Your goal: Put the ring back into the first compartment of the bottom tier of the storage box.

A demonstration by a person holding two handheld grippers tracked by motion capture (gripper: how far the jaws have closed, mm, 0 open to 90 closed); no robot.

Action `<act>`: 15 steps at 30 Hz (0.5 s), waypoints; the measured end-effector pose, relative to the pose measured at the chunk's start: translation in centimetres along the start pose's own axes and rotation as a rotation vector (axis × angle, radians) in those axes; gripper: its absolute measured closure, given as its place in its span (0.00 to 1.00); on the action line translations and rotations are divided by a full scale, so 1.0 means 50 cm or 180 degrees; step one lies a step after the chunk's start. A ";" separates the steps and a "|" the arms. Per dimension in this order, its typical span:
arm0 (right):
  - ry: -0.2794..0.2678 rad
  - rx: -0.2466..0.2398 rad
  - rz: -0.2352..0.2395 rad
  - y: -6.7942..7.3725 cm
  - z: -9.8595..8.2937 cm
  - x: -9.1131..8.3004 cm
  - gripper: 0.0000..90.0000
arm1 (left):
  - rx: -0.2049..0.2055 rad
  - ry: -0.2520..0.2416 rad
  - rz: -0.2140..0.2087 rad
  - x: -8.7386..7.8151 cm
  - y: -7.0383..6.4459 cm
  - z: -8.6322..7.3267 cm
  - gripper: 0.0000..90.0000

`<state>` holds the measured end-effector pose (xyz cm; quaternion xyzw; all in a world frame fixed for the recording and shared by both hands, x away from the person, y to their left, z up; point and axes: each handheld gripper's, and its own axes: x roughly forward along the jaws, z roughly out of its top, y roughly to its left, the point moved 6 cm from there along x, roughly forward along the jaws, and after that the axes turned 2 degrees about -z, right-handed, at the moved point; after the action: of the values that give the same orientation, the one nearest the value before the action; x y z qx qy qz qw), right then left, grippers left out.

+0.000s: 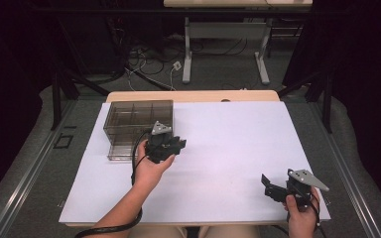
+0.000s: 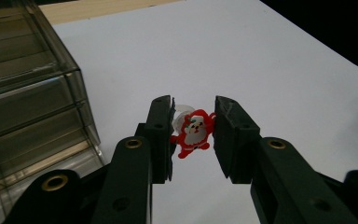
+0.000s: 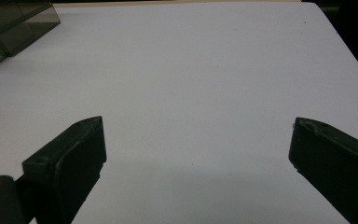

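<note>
In the left gripper view, the jaws of the left gripper stand a little apart with a small red Santa figure between them; its red arm touches the left jaw at about nine o'clock, while at three o'clock I cannot tell whether it touches the other jaw, so the hold may be light. A pale rounded piece sits behind the figure, too small to make out. Beyond the jaws lies the white table, and at ten o'clock stands a smoky clear drawer box, close beside the gripper. In the high view the left gripper hovers just at the box's four o'clock corner. The right gripper waits well apart at the table's five o'clock, its jaws wide apart and empty over bare surface. The step in hand looks like carrying the figure to the box. The next move likely calls for a firmer squeeze first, then a swing toward ten o'clock to line up with a compartment or drawer before letting go.
</note>
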<state>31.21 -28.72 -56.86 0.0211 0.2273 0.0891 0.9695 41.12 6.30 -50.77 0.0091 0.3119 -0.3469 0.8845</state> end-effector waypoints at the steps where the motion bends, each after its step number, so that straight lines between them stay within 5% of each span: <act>1: 0.0002 0.0007 -0.0001 0.000 0.000 0.000 0.04 | -0.0008 0.0001 0.0015 -0.003 0.004 0.001 0.75; 15: 0.0020 0.0014 -0.0004 0.001 -0.002 0.001 0.04 | -0.0147 -0.0063 0.0194 -0.033 0.062 0.008 0.75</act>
<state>31.22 -28.68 -56.97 0.0228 0.2306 0.0880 0.9688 42.30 9.56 -50.13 -0.0053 0.3106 -0.3125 0.8977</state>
